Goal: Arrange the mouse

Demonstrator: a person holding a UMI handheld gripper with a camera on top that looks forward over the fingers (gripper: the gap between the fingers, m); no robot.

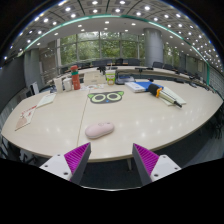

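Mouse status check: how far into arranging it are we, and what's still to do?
Done: little shows as finished; the pink mouse lies on the bare table, just ahead of the fingers, ungripped. In hand: the gripper is open and lined up short of the mouse, holding nothing. Left: close in, grasp the mouse and place it, possibly toward the mat with eye-like rings beyond it.

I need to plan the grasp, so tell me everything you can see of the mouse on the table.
The mouse is a small, pale pink, rounded oval with a smooth shell, plastic by its look. It lies flat on the light table, long side across the view, near the table's front edge. No cord shows. Nothing touches it but the table. It sits just ahead of the tool, whose fingers stand open and apart from it.
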